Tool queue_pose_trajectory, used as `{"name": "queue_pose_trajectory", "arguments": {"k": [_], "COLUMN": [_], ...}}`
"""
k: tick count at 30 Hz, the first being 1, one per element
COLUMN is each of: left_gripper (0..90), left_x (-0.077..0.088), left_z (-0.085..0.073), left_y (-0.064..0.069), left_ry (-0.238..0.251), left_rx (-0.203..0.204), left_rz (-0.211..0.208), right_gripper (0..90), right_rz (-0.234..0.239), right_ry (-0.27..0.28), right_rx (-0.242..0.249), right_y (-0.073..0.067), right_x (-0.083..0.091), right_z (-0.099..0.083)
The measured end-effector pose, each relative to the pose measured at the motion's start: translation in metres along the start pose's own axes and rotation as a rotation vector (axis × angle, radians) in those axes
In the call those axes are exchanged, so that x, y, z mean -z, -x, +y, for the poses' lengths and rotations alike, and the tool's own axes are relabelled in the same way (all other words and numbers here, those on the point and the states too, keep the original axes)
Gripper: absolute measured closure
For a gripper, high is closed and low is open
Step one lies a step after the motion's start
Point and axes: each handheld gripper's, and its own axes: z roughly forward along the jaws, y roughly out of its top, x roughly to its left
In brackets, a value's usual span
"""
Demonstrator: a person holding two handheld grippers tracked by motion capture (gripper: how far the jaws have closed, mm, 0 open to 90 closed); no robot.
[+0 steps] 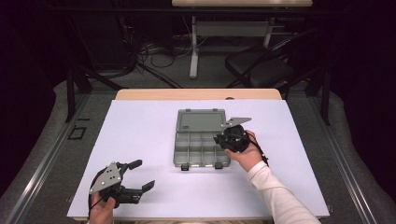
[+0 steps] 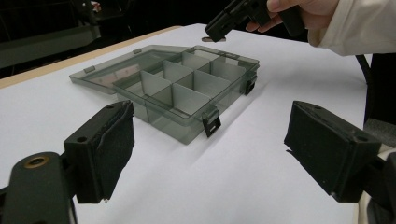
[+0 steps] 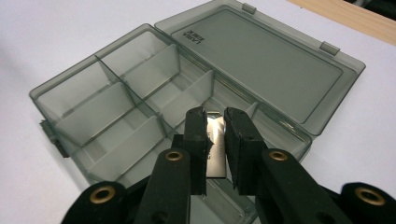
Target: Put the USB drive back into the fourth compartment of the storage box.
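Observation:
A smoky clear organizer box (image 1: 201,120) lies open on the white table, its lid flat toward the far side and its compartments bare. My right gripper (image 1: 219,139) hovers over the box's right compartments. In the right gripper view this gripper (image 3: 215,114) is shut on a small shiny metal plate (image 3: 215,144), held just above a compartment of the box (image 3: 261,60). My left gripper (image 1: 144,174) rests near the front left of the table, open with nothing between its jaws. From the left gripper view (image 2: 210,130), the box (image 2: 187,100) lies ahead and the right gripper (image 2: 224,25) hangs over its far end.
The white table top (image 1: 140,126) spreads wide around the box, with a wooden edge (image 1: 196,94) at the far side. Beyond it stand a dark chair (image 1: 261,67) and another table's leg (image 1: 193,51) amid floor cables.

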Motion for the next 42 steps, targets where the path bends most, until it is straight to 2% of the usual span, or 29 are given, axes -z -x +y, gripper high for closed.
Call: {"name": "queue_pose_trajectory", "arguments": {"k": [22,42], "left_gripper": [15.8,15.8], "left_x": [0.0,0.0], "left_z": [0.0,0.0], "left_y": [0.0,0.0], "left_ry": [-0.001,-0.002], "left_rx": [0.001,0.0], "left_rz": [-0.002,-0.003], "right_gripper": [79.3,79.3], "right_rz": [-0.031,-0.041], "right_ry": [-0.05,-0.076], "right_rx": [-0.023,-0.022], "right_y": [0.02,0.023], "right_x": [-0.022,-0.029], "right_z": [-0.005,-0.007]}}
